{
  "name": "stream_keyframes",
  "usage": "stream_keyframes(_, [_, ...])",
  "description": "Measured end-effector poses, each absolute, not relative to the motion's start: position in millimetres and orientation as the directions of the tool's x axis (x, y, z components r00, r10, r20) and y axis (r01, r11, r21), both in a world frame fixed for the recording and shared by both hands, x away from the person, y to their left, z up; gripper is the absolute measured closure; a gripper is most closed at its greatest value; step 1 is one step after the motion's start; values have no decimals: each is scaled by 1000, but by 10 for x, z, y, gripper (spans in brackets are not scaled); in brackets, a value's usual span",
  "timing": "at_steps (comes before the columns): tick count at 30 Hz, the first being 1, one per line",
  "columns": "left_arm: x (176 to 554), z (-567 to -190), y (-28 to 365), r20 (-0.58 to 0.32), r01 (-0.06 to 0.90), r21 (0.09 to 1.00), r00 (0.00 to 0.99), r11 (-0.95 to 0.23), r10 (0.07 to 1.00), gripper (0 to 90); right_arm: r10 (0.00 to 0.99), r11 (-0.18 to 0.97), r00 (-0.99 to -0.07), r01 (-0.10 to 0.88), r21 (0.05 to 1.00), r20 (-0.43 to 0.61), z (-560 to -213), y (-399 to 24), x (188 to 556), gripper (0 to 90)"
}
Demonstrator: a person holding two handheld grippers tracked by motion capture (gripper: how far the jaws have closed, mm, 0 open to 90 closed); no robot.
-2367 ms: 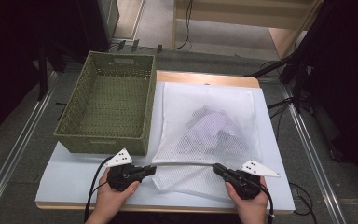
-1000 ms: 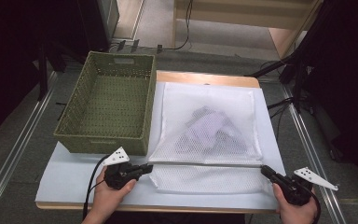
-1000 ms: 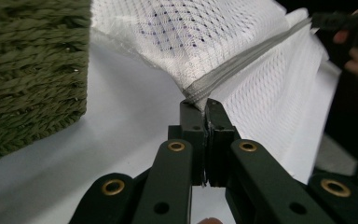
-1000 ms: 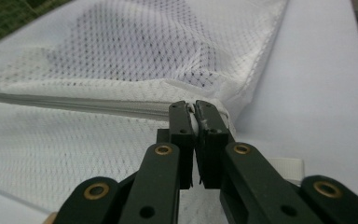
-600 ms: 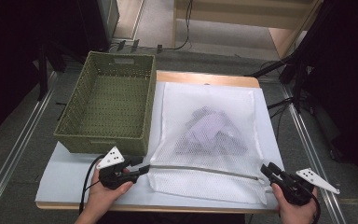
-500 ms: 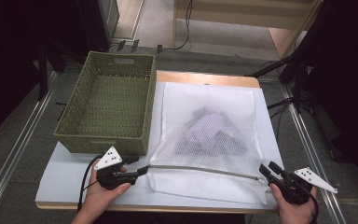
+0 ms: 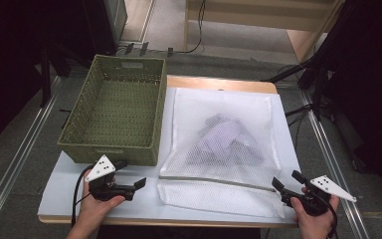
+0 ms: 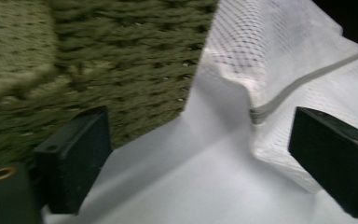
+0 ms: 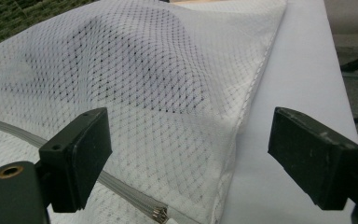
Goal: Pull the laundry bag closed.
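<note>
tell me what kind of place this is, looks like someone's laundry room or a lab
Most likely a lab or recording workspace, not a home. A small table stands between metal floor rails, cables trail over grey carpet, and the mesh laundry bag and green wicker basket look staged.

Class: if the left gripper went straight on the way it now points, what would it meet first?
Most likely the near left corner of the white mesh bag; the left gripper is open, and the green basket lies just to one side.

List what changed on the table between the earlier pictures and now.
Both grippers let go of the white mesh laundry bag: the left gripper opened and backed off leftward, the right gripper opened in place at the grey zipper end. The bag, closed, and the green woven basket stayed put.
</note>
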State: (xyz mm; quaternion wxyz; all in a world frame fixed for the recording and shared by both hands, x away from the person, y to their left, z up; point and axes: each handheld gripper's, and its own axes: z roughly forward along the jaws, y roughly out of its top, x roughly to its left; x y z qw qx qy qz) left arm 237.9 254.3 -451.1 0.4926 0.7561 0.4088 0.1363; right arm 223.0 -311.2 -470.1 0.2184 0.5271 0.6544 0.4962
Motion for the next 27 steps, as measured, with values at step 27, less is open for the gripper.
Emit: stream_keyframes(27, [2351, -4499, 3149, -194, 495, 861, 530, -116, 826, 13, 906, -52, -340, 505, 861, 254, -4750, -3192, 2286, 5])
